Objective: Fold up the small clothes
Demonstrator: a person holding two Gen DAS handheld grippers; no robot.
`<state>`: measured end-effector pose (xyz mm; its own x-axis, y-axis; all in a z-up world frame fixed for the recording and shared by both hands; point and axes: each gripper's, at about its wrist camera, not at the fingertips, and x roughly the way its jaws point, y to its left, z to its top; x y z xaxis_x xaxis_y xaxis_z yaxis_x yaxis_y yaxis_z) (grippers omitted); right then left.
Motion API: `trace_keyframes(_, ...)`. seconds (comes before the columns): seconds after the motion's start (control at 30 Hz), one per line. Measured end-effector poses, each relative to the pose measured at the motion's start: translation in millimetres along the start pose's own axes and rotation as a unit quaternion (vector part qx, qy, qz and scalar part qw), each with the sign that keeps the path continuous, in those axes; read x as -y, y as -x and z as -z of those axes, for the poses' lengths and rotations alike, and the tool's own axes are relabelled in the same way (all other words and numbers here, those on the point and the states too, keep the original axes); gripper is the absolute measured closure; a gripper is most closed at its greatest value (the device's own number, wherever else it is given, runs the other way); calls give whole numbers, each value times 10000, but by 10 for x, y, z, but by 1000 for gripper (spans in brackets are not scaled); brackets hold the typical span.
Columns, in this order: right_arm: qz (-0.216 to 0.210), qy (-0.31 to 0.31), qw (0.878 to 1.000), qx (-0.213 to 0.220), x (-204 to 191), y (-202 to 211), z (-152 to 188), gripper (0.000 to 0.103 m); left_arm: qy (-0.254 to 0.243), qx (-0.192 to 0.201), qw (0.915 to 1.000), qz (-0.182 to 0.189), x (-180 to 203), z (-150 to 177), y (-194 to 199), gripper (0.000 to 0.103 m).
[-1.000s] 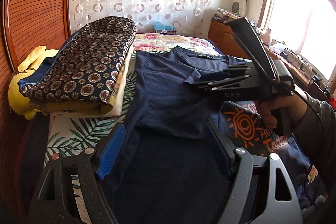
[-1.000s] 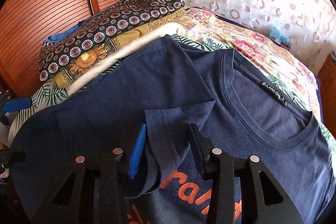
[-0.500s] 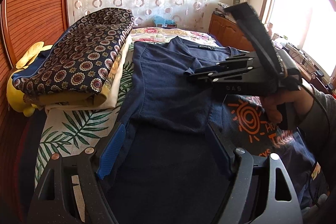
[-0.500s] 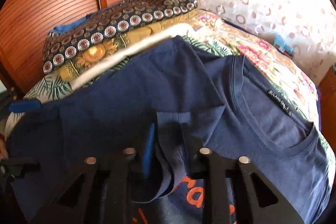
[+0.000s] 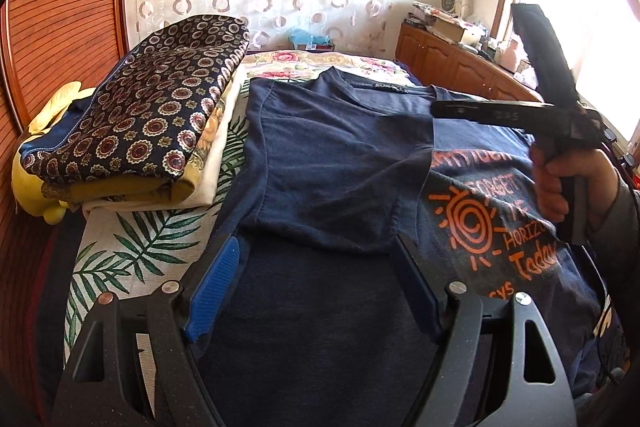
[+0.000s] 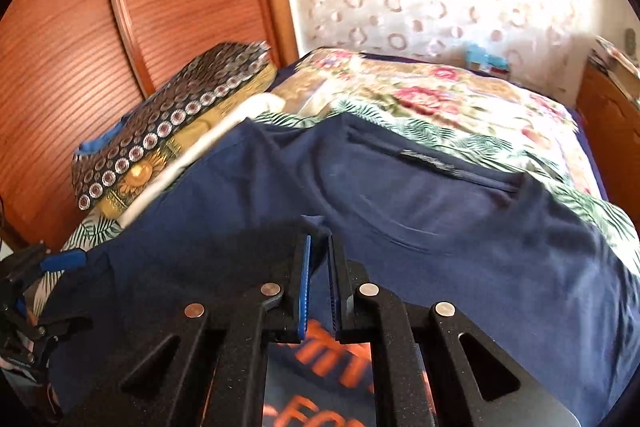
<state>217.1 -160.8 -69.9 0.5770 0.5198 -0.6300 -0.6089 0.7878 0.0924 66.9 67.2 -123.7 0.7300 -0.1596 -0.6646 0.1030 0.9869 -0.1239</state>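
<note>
Right gripper (image 6: 319, 251) now lifted off navy T-shirt (image 5: 328, 155), fingers nearly together, gripping nothing; sleeve left folded inward. Shirt lies on bed (image 6: 440, 95). Left gripper (image 5: 316, 283) spread above hem: bottom fold likely next.

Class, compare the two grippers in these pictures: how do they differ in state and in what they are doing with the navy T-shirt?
The left gripper is wide open, holding nothing, low over the T-shirt; the right gripper has its jaws nearly together, apparently pinching a fold of the shirt. The left sits near the shirt's lower part; the right is up toward the collar. Both have blue pads and black frames.
</note>
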Motion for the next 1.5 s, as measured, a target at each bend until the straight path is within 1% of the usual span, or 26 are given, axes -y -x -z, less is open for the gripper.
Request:
trace_keyframes(0.1,87,23,10000,43,-10,156,121,94,-41,13,10000,31,53,-12,10,24)
trace_keyframes(0.27,350,36,9994,-51,52,440,328,94,-120,0,9999,45,130,-46,0,24)
trace_keyframes(0.37,472,-7,9989,-21,126,689,481,94,-168,12,9998,56,189,-64,-3,24)
trace_keyframes(0.5,824,-185,9964,11,224,991,694,94,-242,16,9996,128,289,-81,-30,24)
trace_keyframes(0.53,843,-311,9960,-13,265,1080,761,93,-269,16,9995,141,316,-85,-35,24)
trace_keyframes(0.6,839,-532,9951,-7,342,1241,898,84,-338,17,9993,176,375,-92,-41,24)
trace_keyframes(0.67,1067,-551,9928,55,378,1374,988,80,-394,5,9990,217,431,-100,-51,24)
trace_keyframes(0.77,1328,-688,9887,76,454,1579,1106,60,-463,2,9985,289,509,-118,-69,24)
trace_keyframes(0.87,1597,-878,9832,62,559,1708,1179,60,-548,-46,9979,336,595,-124,-104,24)
trace_keyframes(0.93,1822,-1029,9779,-2,676,1756,1256,60,-600,-106,9975,369,647,-128,-148,24)
trace_keyframes(1.03,2028,-1240,9713,-99,876,1805,1331,60,-693,-215,9965,410,720,-151,-233,24)
trace_keyframes(1.07,2047,-1328,9696,-163,907,1761,1257,60,-752,-241,9961,392,755,-164,-261,24)
trace_keyframes(1.13,2006,-1512,9675,-275,986,1735,1288,60,-836,-319,9953,383,808,-206,-334,24)
trace_keyframes(1.27,1905,-1695,9662,-379,975,1668,1292,60,-911,-485,9934,505,892,-299,-476,24)
trace_keyframes(1.33,1848,-1771,9659,-384,952,1688,1299,60,-963,-556,9924,531,934,-332,-538,24)
trace_keyframes(1.4,1816,-1842,9651,-411,1021,1848,1343,60,-959,-649,9916,575,957,-355,-600,24)
trace_keyframes(1.43,1776,-1860,9655,-409,987,1853,1356,60,-938,-700,9912,617,961,-363,-632,24)
trace_keyframes(1.5,1687,-1916,9660,-416,1117,1936,1334,60,-928,-752,9908,642,975,-367,-676,24)
